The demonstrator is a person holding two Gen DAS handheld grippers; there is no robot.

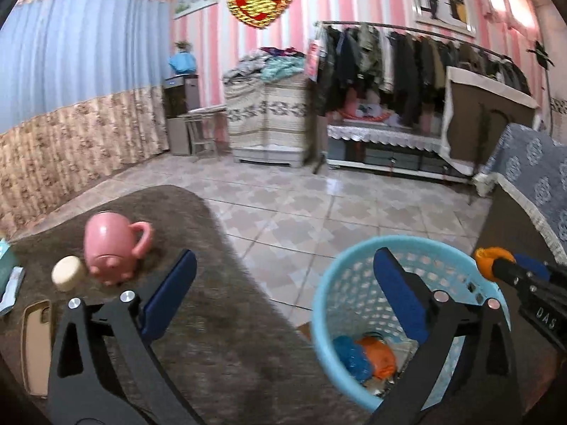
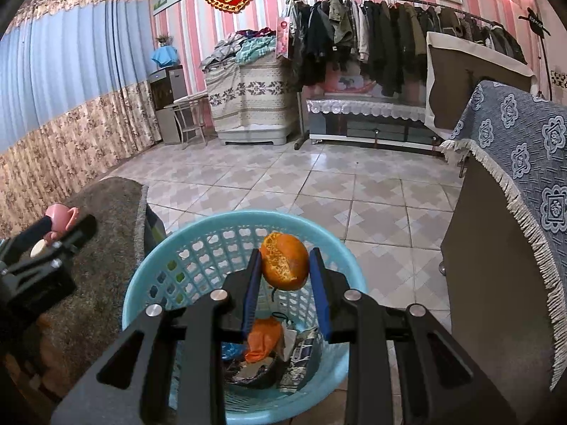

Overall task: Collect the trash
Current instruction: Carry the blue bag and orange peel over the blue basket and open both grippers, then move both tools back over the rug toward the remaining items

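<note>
Over at nine o'clock in the left wrist view, a shaggy brown table cover carries one pink pig-shaped mug lying on its side, one round cream lid just beside it, and one flat beige phone case nearer the camera. The left gripper spreads its two blue pads as wide as they go, nothing between them; one finger hangs over the cover, the other over the bin.

Moving toward five o'clock, there is the one bin, a round light-blue plastic basket with lattice walls, standing on the patterned tile floor. Inside it sit a crumpled blue wrapper and an orange bag, soft and wrinkled, with paler scraps under them that I can't make out.

At three o'clock, the right gripper comes in from the edge. From its own camera, the right gripper is partly closed, pads pressed on one orange peel, a rounded, pitted shell with a rough pale inner face, held above the bin's mouth. Below, the bin shows the orange bag again among dark printed wrappers. At far right, a fringed blue patterned cloth drapes a cabinet.
</note>
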